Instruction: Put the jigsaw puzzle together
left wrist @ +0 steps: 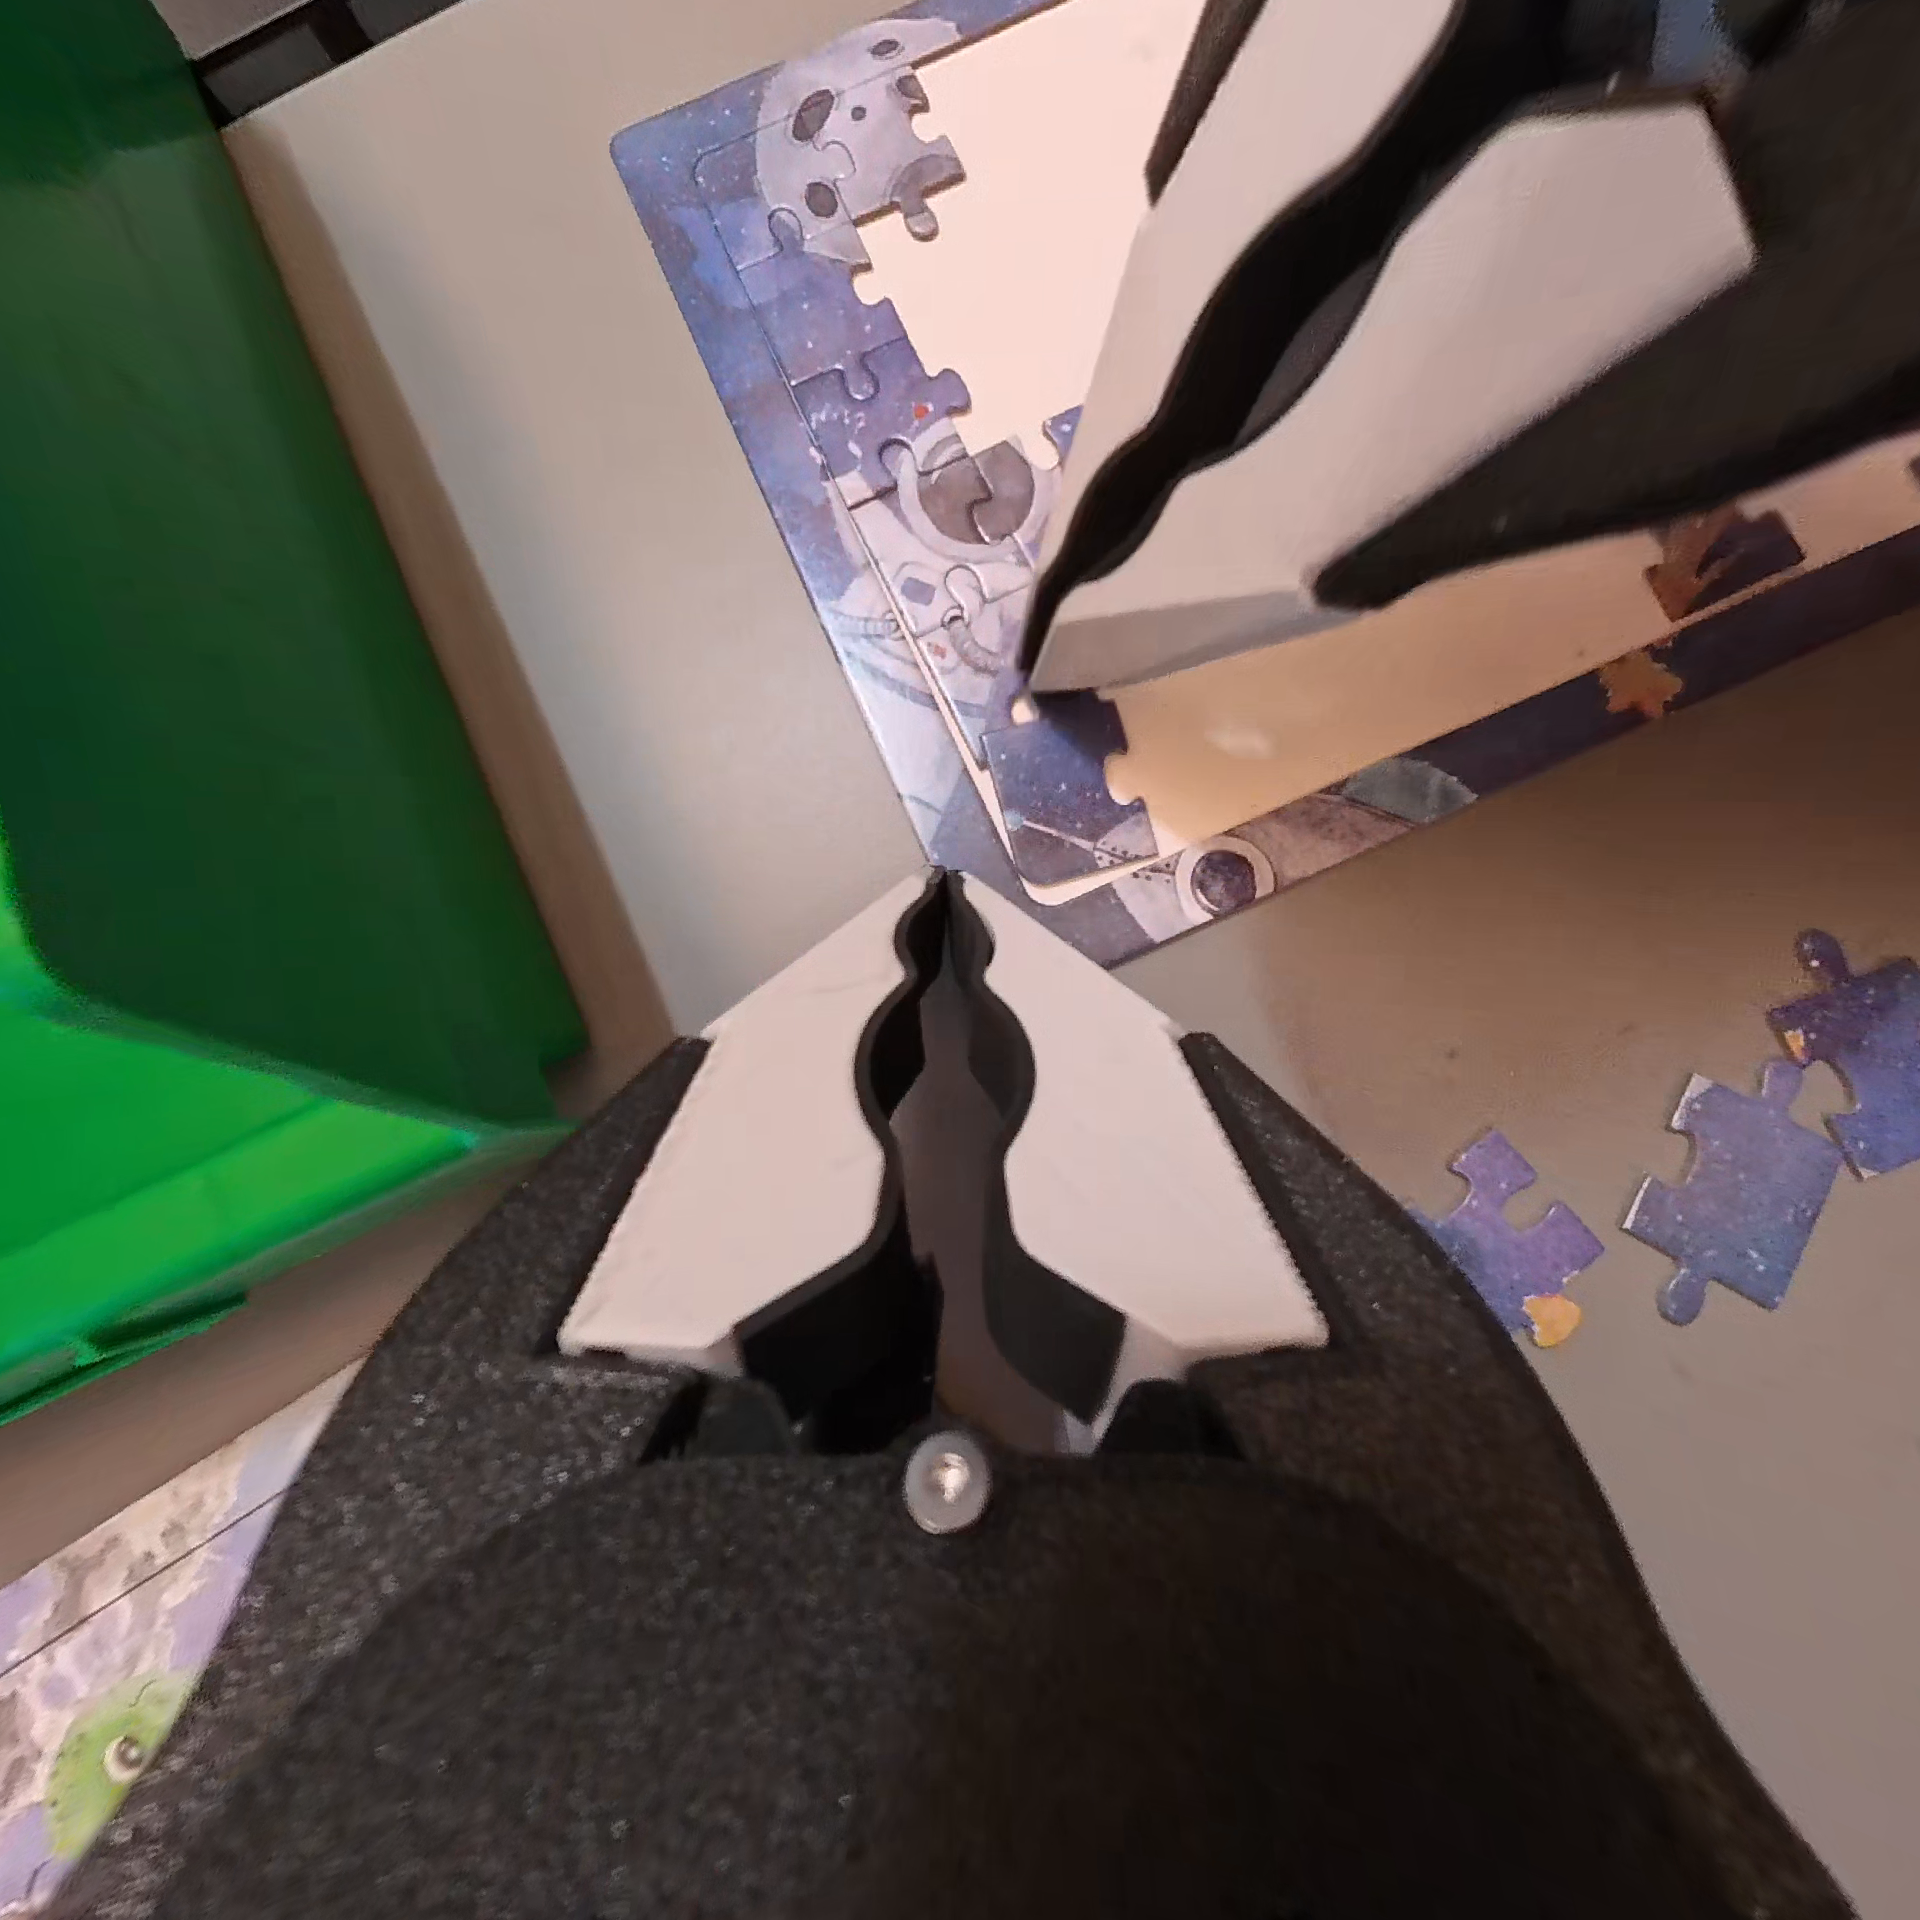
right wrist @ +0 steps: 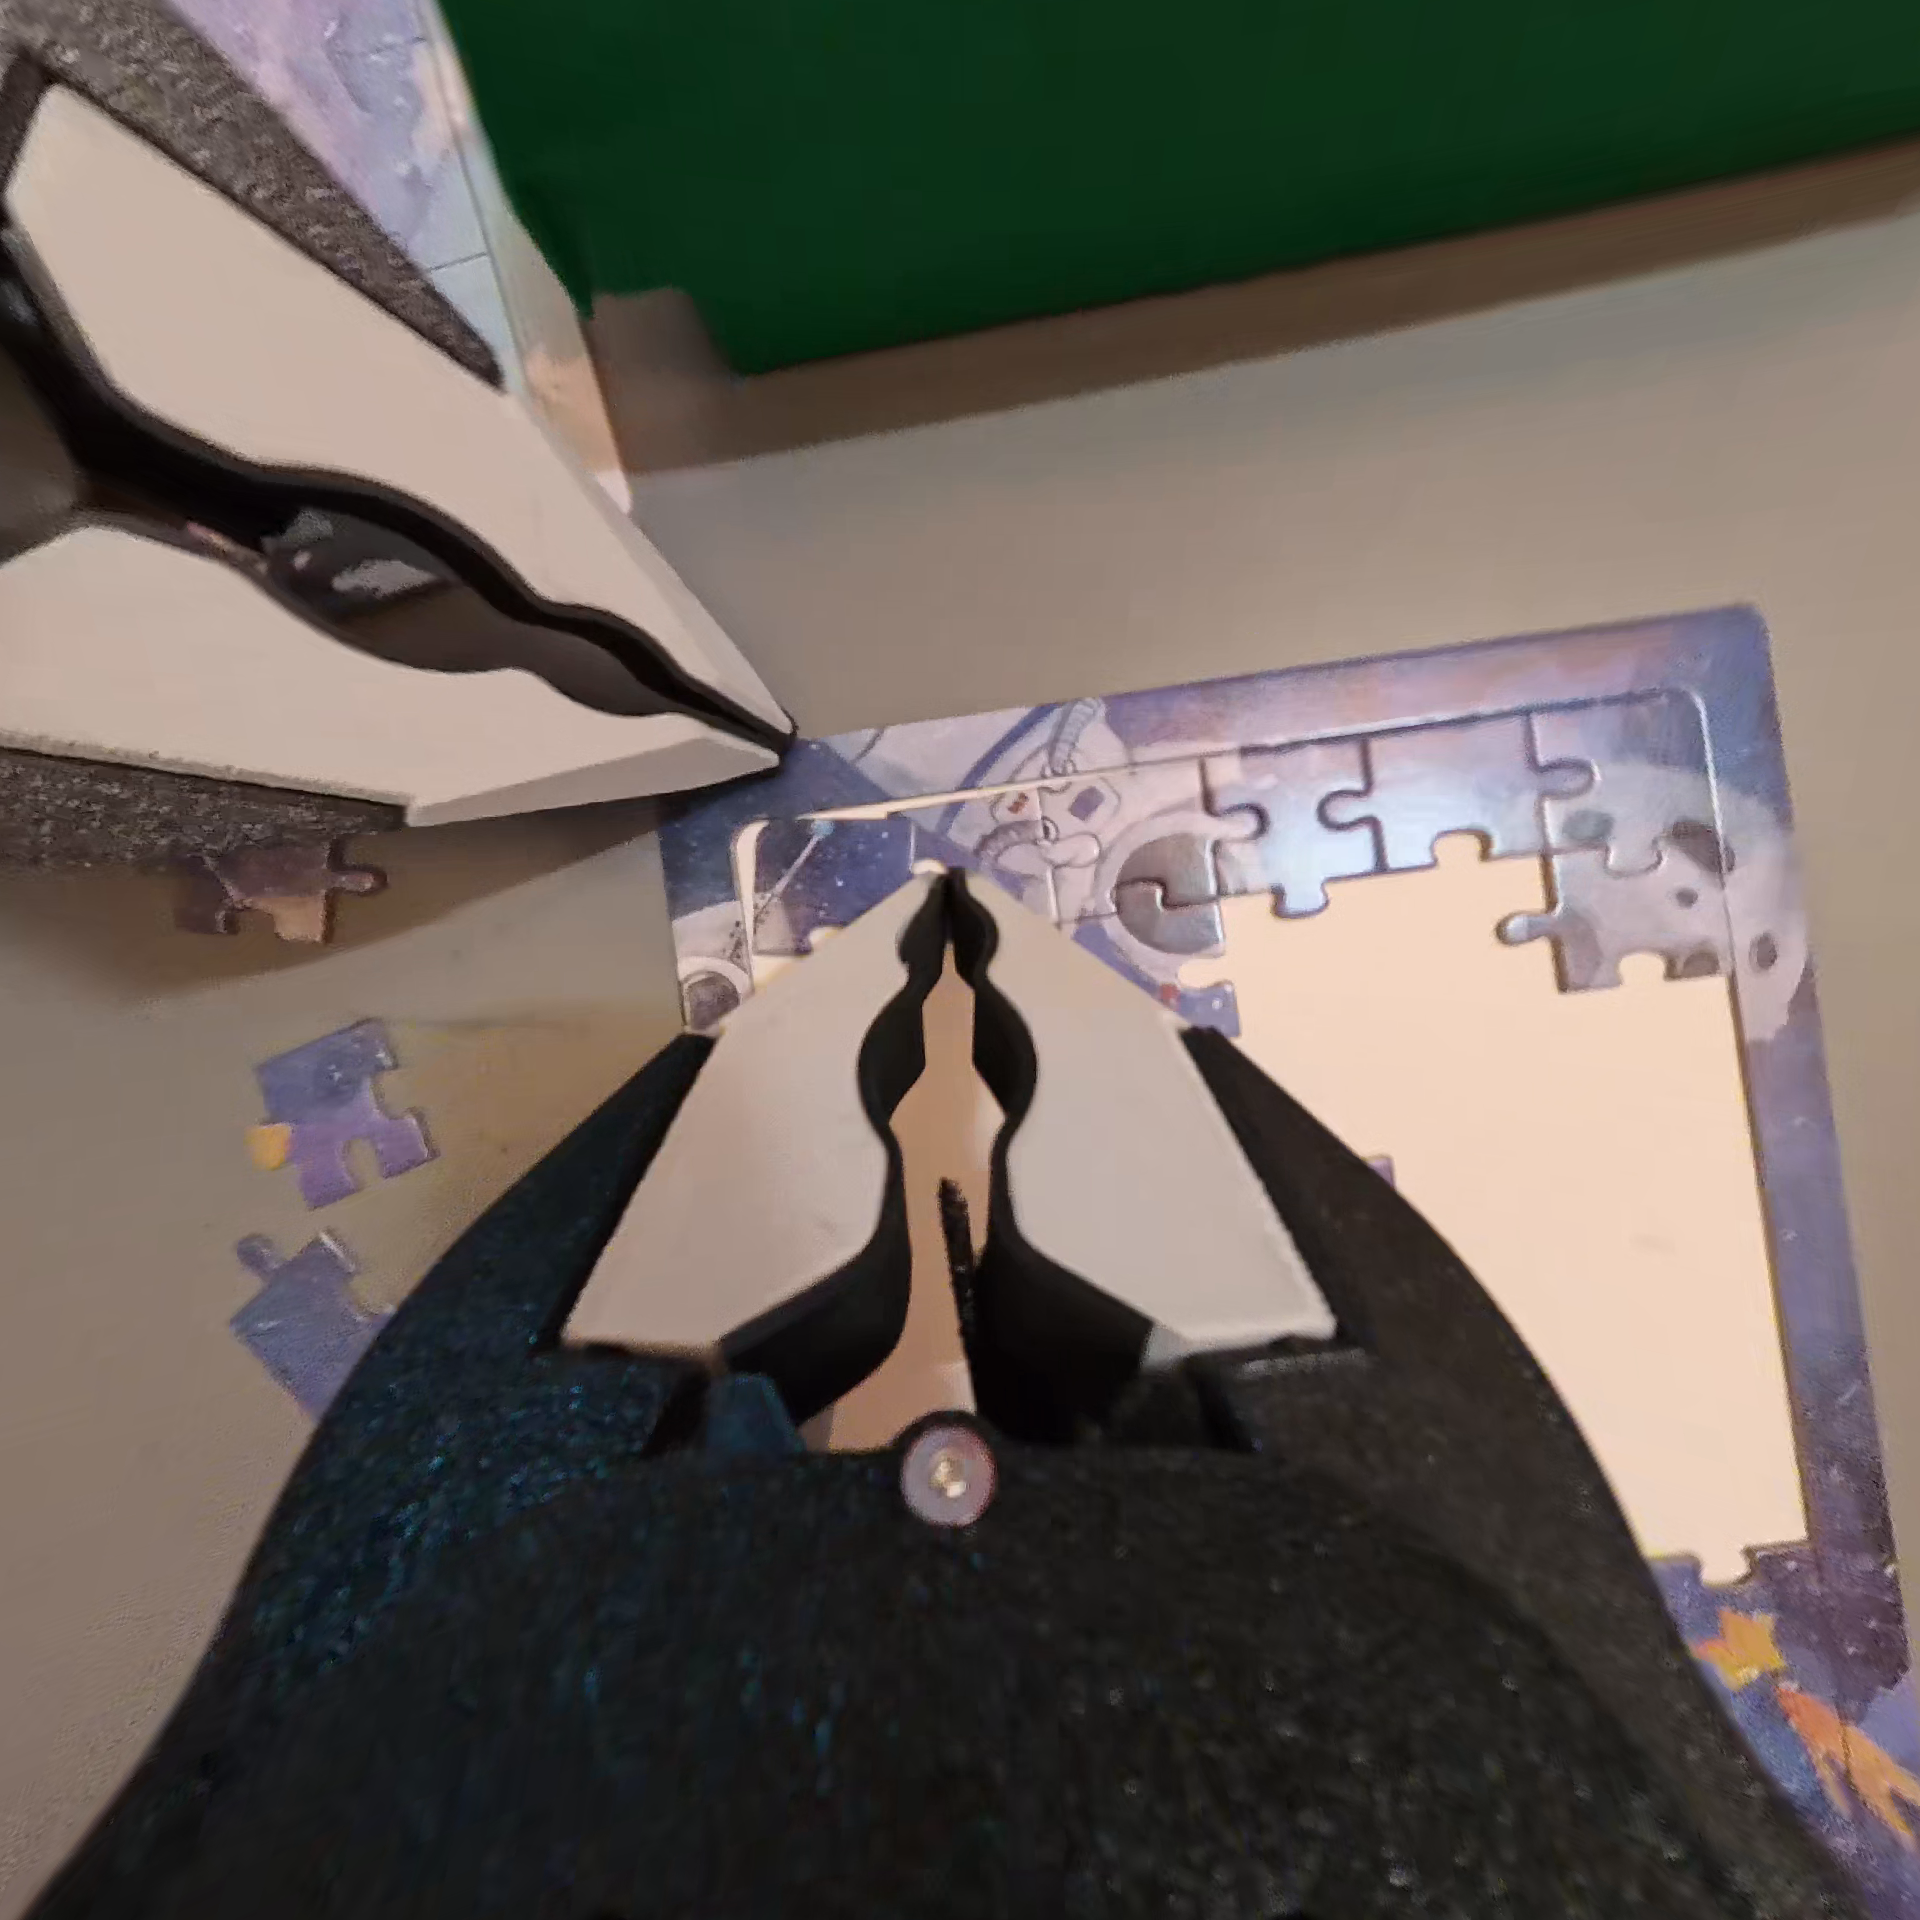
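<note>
The puzzle tray has a blue space-picture rim and a pale bare inside. A row of fitted pieces runs along one side down to a dark blue corner piece. My right gripper comes in from the upper right, shut, its tip down on the edge of that corner piece. In the right wrist view the right gripper rests on the corner piece beside the fitted row in the tray. My left gripper is shut and empty, its tip at the tray's outer corner.
Three loose blue pieces lie on the grey table right of the tray; two show in the right wrist view, and another lies under the left gripper. A green box stands close by. About 4 centimeters separates my left fingertips from my right.
</note>
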Demonstrator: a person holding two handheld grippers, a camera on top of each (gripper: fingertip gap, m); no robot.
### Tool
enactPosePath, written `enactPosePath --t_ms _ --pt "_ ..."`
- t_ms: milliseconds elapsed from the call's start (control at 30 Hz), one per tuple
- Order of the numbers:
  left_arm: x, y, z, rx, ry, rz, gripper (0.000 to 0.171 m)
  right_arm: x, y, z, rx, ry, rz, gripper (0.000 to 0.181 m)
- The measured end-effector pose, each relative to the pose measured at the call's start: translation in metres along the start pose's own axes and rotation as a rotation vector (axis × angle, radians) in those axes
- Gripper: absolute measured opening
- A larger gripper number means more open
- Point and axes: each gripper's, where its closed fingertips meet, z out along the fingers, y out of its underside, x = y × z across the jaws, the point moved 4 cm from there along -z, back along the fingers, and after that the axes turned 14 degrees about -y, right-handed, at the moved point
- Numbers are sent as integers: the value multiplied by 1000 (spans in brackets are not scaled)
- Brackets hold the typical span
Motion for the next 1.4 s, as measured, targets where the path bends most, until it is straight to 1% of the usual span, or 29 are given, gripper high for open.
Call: enactPosePath --t_ms 67,333,433,500,567,600,767,867,1000,1033,1100,1167,1233,1300,1400 --pt "0 0 0 -1 2 -6 0 -4 -2 3 7 6 -40 0" --pt "0 0 0 0 9 -21 0 -5 -4 1 -2 -11 -54 0" --pt "-1 0 0 2 10 -23 0 -15 -12 -3 51 -39 -70 0" --pt "-1 0 0 -1 11 -25 0 -20 -11 3 28 -54 -77 0" --pt "-1 0 0 -3 11 -22 0 -20 -4 12 -17 -54 -78 0" --pt "-1 0 0 -3 11 -22 0 -20 -6 12 9 -52 -79 0" --pt "-1 0 0 -5 12 -26 0 -19 -6 9 0 -57 -47 0" --pt "-1 0 0 -4 15 -30 0 -23 -10 2 58 -91 -16 0" --pt "-1 0 0 -4 21 -34 0 -28 -2 14 -2 -85 -43 0" --pt "-1 0 0 -4 22 -34 0 -29 -5 14 25 -91 -47 0" --pt "-1 0 0 -4 24 -37 0 -32 -4 17 14 -128 -32 0" --pt "-1 0 0 -4 26 -37 0 -28 -8 10 43 -122 -37 0" --pt "-1 0 0 -4 26 -39 0 -18 -12 -3 101 -115 8 0" --pt "-1 0 0 -2 27 -42 0 -6 -8 -10 91 -65 34 0" --pt "-1 0 0 -3 31 -43 0 -4 0 -3 35 -40 13 0"
